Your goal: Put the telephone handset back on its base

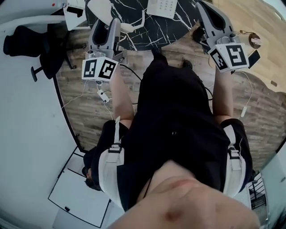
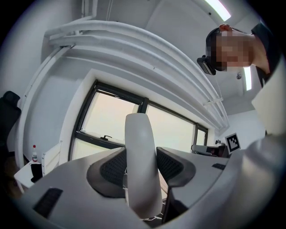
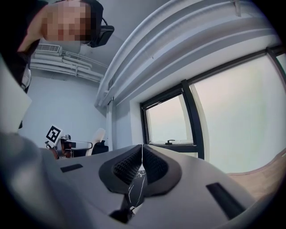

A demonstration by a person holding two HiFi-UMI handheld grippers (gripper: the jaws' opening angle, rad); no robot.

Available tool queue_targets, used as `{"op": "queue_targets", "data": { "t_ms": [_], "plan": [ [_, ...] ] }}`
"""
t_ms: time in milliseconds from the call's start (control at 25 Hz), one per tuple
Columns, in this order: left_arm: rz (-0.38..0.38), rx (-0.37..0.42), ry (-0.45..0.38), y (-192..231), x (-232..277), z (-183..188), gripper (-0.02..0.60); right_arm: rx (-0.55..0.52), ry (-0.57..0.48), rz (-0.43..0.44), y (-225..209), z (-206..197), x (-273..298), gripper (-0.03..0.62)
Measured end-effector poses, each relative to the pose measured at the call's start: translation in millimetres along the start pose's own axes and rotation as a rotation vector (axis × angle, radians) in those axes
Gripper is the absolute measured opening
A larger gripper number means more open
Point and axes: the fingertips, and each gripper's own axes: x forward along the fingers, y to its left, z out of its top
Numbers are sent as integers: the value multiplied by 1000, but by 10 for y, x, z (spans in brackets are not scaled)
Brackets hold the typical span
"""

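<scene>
White handset (image 2: 139, 143) btwn left gripper (image 2: 141, 172) jaws

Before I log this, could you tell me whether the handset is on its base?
Off: the left gripper grips the handset, away from the base.

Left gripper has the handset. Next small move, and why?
Probably swing the left gripper right, toward the base on the table: it is shut on the handset, which is left of the base, not yet cradled. The right gripper is shut, empty.
</scene>
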Motion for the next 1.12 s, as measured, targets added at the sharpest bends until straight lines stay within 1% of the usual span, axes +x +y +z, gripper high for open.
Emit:
{"op": "queue_targets", "data": {
  "t_ms": [320,440,560,880,1120],
  "plan": [
    [-121,-23,76,356,460,-85,221,-7,9,-111,56,-65,295,31],
    [-177,-35,110,392,669,-176,221,-3,19,-165,41,-131,348,31],
    [-215,-44,157,400,845,-289,221,1,28,-215,34,-189,372,31],
    [-241,-97,327,398,1173,-818,221,29,60,-323,19,-343,348,32],
    [-242,-99,432,351,1354,-1237,221,49,91,-355,41,-459,327,32]
  ]
}}
